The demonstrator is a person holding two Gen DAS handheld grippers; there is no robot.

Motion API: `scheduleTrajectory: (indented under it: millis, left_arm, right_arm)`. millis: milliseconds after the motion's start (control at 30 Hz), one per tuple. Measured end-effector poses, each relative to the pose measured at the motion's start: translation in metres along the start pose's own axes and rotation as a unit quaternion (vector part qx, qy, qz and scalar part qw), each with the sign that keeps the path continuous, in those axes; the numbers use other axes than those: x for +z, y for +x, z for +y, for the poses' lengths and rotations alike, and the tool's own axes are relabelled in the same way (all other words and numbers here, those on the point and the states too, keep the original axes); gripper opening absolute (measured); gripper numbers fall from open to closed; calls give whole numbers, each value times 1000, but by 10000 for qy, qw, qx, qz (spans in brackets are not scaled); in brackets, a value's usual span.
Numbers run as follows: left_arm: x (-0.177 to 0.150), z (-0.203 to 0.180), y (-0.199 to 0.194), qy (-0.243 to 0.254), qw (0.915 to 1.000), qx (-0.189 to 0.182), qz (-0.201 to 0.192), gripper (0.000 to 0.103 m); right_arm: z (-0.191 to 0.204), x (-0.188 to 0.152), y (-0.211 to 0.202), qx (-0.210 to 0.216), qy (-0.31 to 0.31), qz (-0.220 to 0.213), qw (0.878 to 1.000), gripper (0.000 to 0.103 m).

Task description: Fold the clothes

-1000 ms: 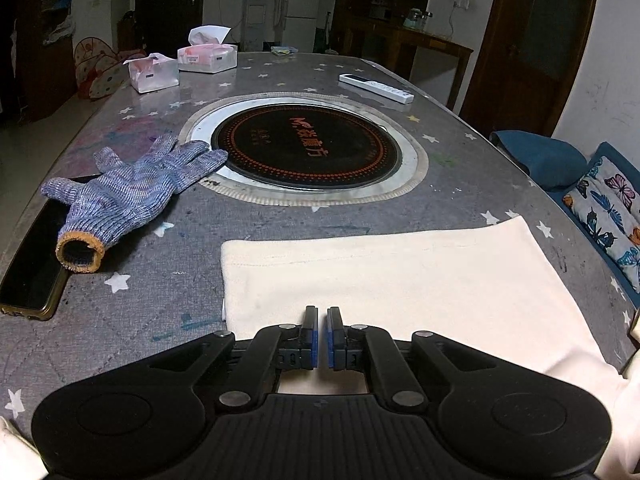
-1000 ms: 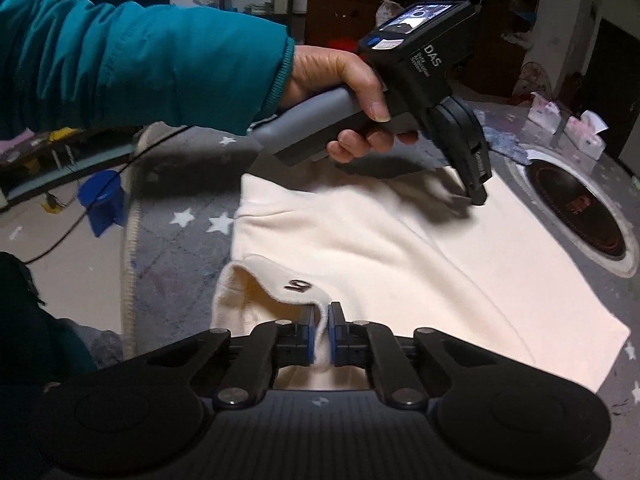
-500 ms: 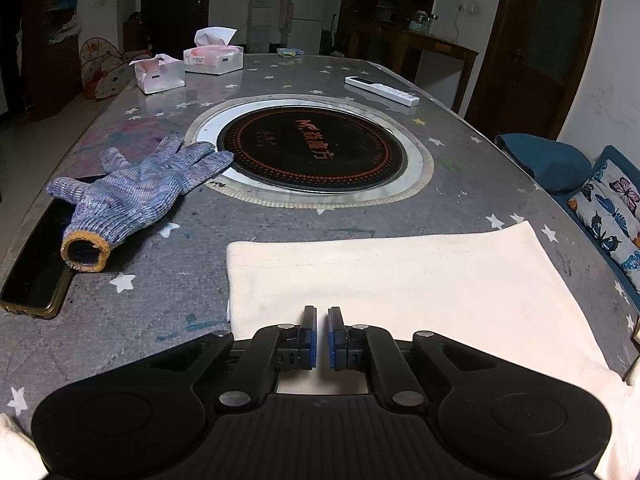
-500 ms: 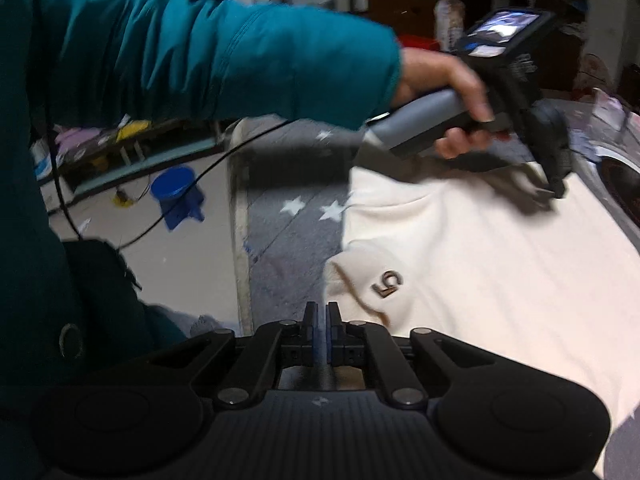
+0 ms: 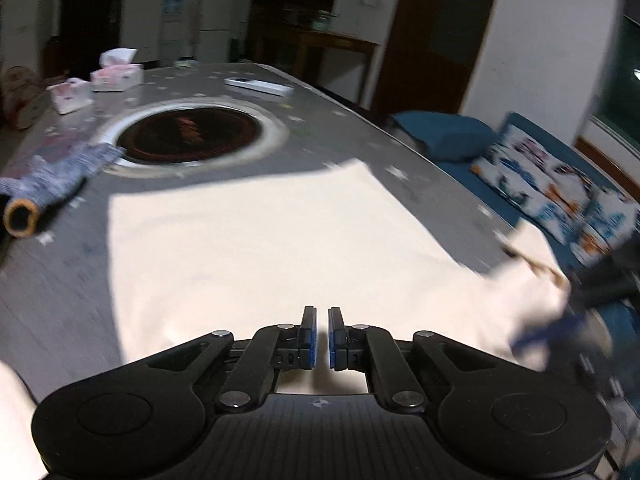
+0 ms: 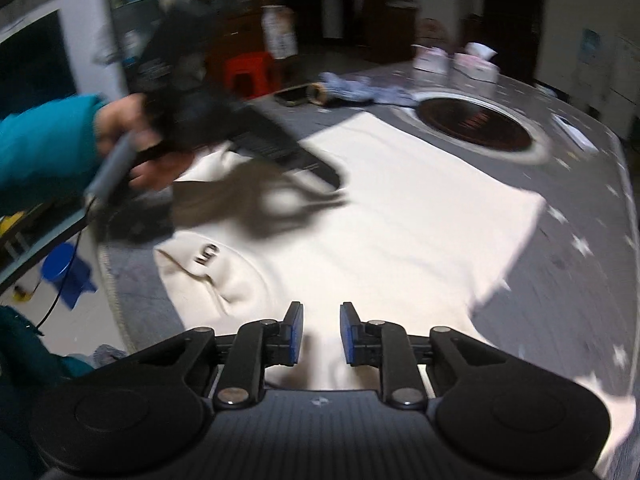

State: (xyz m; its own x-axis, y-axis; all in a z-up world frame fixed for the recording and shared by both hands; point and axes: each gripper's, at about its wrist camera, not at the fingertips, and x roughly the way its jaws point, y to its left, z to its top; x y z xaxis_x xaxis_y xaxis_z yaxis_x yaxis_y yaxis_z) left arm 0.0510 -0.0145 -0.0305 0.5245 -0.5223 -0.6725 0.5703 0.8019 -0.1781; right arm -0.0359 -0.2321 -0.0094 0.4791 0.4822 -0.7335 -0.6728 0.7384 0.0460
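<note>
A cream garment (image 5: 264,248) lies spread on the grey star-patterned table (image 5: 60,304); it also shows in the right wrist view (image 6: 400,216), with a small logo (image 6: 208,254) near its collar. My left gripper (image 5: 319,336) hangs over the garment's near edge, jaws almost closed with a narrow gap, nothing between them. My right gripper (image 6: 321,334) is open above the cloth near the collar, empty. The left gripper also appears blurred in the right wrist view (image 6: 336,178), held by a hand in a teal sleeve.
A round inset burner (image 5: 192,134) sits mid-table. A knit glove (image 5: 48,184), a phone (image 6: 294,95), two tissue boxes (image 5: 116,76) and a remote (image 5: 258,85) lie beyond. A blue sofa with cushions (image 5: 532,176) stands right of the table.
My right gripper has opened and let go of the collar, swinging toward the table. My left gripper has lifted and turned right. Both views are motion-blurred.
</note>
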Motion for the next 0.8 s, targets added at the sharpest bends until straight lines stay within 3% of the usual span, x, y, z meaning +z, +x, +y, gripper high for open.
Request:
scheduleTrajectory:
  millis: [133,300,433,667,800]
  left_arm:
    - [-24,-22,-11,238,9997,-90,-10,7]
    - [-41,-35,-15,256,9995,-170,37,8]
    - [-49,-40,-18,273,9996,-90,20,11]
    - [-52,-43,-19,141,9999,-24,-40,17]
    - [-56,-46,-22,42,9999,3,-98,21]
  right_arm:
    - [-15,-16,-15,-341,473,-170,9982,25]
    - [-44,-36,-27,-978,1233,-314,9870,28]
    - [-66,-53,-29,-1552,1751,-250,9719,28]
    - [-79,-85,-47,-2790,2033,-76,9385,28]
    - [-82,-98,-58,-3068,2261,-84,9245,28]
